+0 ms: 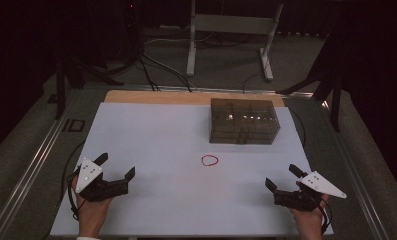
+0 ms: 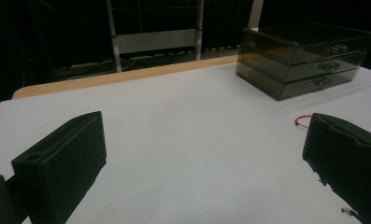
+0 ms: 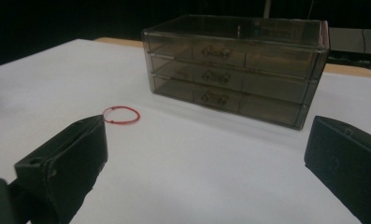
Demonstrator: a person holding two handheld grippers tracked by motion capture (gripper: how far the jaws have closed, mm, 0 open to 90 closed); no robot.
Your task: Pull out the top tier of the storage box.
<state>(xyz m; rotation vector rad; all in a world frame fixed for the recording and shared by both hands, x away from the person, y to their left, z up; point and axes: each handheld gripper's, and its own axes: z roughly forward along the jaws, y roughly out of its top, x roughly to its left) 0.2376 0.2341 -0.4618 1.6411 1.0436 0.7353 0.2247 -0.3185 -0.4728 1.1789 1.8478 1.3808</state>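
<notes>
Stretching wide under everything was the white table (image 1: 151, 145), and most of it lay bare, which looked like the point: plenty of room for both hands to swing in from the near edge. Its far edge showed a strip of bare wood, and the near corners sat just under the person's wrists, so any pull backward had little margin. Over on the far right stood the smoky drawer box (image 1: 244, 120), three drawers stacked, all seemingly pushed in, fronts and small handles facing the person, presumably so a claw could hook one head-on. It sat close to the table's right edge, leaving less room on that side than on the left. Down at the near corners, the left gripper (image 1: 117, 166) and the right gripper (image 1: 282, 177) rested low and well apart, both with jaws spread wide and nothing between them, each angled inward. And the smallest player: the red rubber band (image 1: 210, 160), lying flat in a loop just in front of the box, alone in open space between the two claws, reachable from either side.
</notes>
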